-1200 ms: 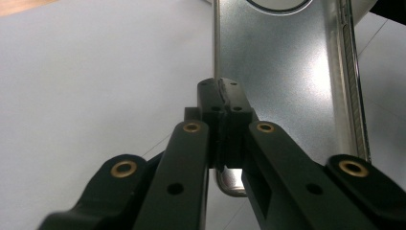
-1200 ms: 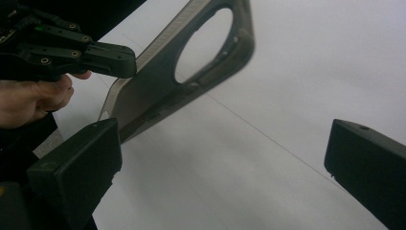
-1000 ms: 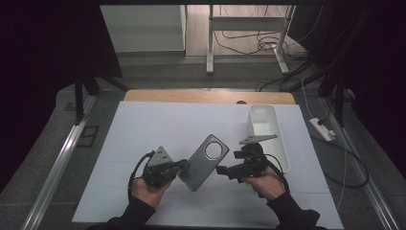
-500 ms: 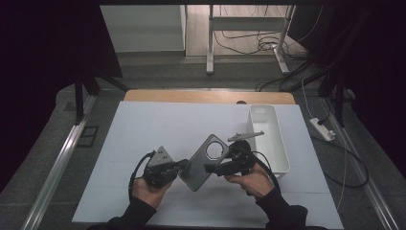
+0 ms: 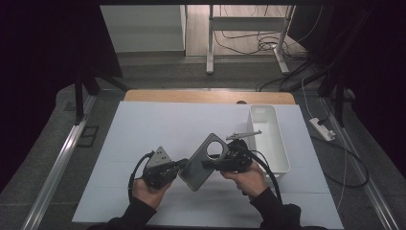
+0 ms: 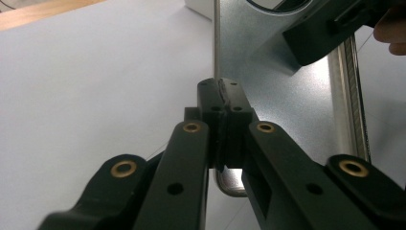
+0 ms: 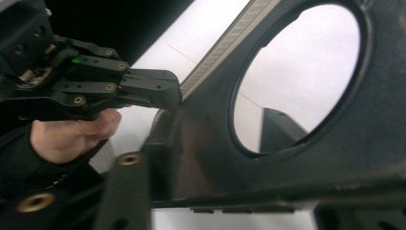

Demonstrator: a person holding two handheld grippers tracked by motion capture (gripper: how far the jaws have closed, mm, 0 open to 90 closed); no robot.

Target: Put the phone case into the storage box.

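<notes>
Now metal plate held up off white table, between both hands. Left gripper pinched tight on plate's edge. Right gripper jaws just closing around plate's other edge; firm hold not clear yet. Moving plate still left.

Dim room, bright white table, soft close-ups.

In the high view the table is the brightest area; the far floor is lit and both sides fall to near black. Short, soft shadows lie near the hands. In the left gripper view the plate carries a white glare patch at right, and the near jaws are slightly soft. In the right gripper view the plate is dark and blurred up close, its hole shows bright white, and the left gripper farther off is sharper.
</notes>
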